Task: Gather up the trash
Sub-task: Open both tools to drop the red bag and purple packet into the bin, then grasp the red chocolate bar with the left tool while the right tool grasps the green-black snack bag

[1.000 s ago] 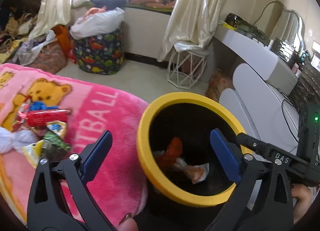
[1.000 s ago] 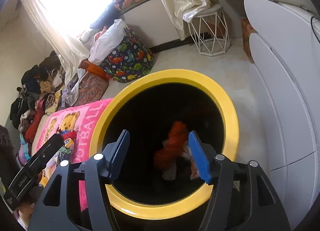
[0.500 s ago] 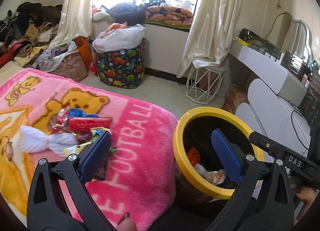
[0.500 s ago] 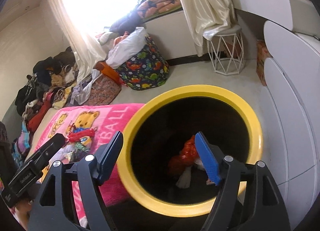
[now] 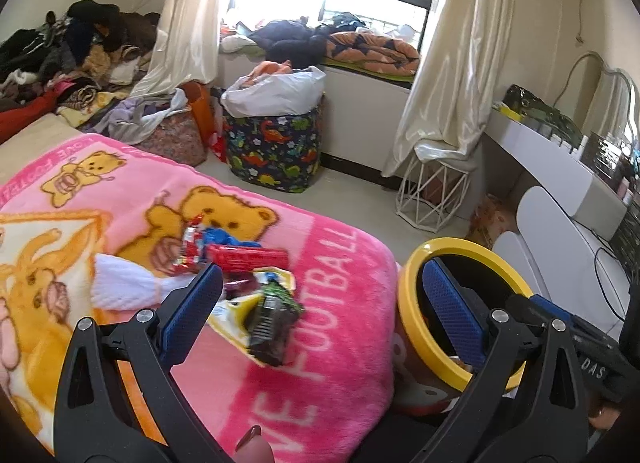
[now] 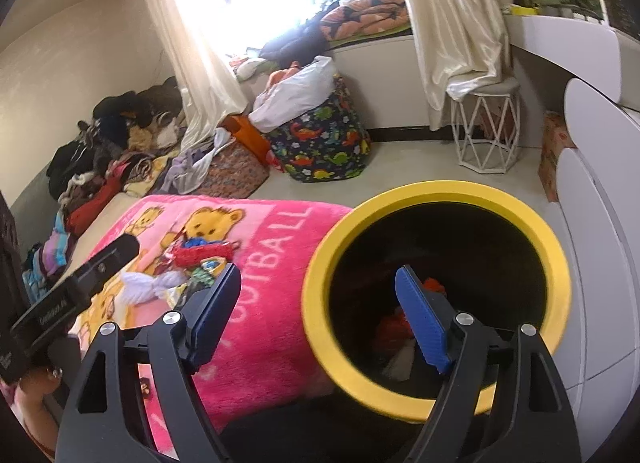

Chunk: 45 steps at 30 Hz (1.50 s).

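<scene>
A pile of trash lies on the pink bear blanket [image 5: 328, 347]: a red wrapper [image 5: 246, 257], a dark green packet [image 5: 272, 321], a white crumpled tissue [image 5: 124, 283] and blue scraps. The pile also shows in the right wrist view [image 6: 200, 259]. A black bin with a yellow rim [image 6: 436, 199] stands beside the bed with red and white trash [image 6: 396, 335] inside; its rim also shows in the left wrist view [image 5: 412, 327]. My left gripper [image 5: 324, 315] is open and empty, above the blanket near the pile. My right gripper [image 6: 316, 315] is open and empty, over the bin's left rim.
A dinosaur-print laundry basket [image 5: 276, 151] with a white bag, a white wire stool [image 5: 432, 199] and piles of clothes [image 5: 72, 63] stand on the floor beyond the bed. White drawers and a desk [image 5: 560, 167] are to the right of the bin.
My left gripper has swung left from over the bin to over the blanket by the trash pile. My right gripper has pulled back and left from the bin's middle. Both stayed open.
</scene>
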{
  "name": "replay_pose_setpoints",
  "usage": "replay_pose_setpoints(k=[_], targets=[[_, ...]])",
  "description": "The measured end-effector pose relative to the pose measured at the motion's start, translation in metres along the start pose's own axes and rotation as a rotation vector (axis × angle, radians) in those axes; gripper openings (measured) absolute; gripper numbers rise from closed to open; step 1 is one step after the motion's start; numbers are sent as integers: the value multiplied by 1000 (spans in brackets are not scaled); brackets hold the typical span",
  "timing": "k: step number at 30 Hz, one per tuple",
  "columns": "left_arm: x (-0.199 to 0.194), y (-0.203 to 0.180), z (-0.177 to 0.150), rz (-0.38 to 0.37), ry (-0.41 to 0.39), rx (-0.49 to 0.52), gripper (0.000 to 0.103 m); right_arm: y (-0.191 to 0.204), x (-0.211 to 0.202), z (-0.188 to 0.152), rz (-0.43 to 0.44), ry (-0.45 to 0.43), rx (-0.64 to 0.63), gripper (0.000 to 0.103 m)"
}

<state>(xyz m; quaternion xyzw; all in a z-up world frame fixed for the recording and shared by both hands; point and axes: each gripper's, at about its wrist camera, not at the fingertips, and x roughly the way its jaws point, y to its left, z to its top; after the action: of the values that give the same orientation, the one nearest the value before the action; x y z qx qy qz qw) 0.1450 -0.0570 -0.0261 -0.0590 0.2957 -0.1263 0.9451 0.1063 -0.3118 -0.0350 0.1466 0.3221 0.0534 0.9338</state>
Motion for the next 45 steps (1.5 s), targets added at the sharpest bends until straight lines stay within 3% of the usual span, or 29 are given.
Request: replay_pose_setpoints(k=[12,20,32,37,40,42,45], targets=[[-2,58,7,83,-4,-56,92,63,28,-10,68,64,-112,78],[13,101,13,131,34,-96,91,95,63,-11,98,125,-129,78],[64,132,10,79,188,-150,60,118,128,-18,106,248,-97,78],[88,135,9,60,243,-169,48,120,150,-23,116,310,-85,71],[100,139,10,41,266,-201,47,118,163,-25,133,351,-54,65],[107,142,10,33,283,-223,40,117,168,-26,149,371,-38,50],[117,145,6,22,319,-251,34,114,170,-27,170,386,-30,37]])
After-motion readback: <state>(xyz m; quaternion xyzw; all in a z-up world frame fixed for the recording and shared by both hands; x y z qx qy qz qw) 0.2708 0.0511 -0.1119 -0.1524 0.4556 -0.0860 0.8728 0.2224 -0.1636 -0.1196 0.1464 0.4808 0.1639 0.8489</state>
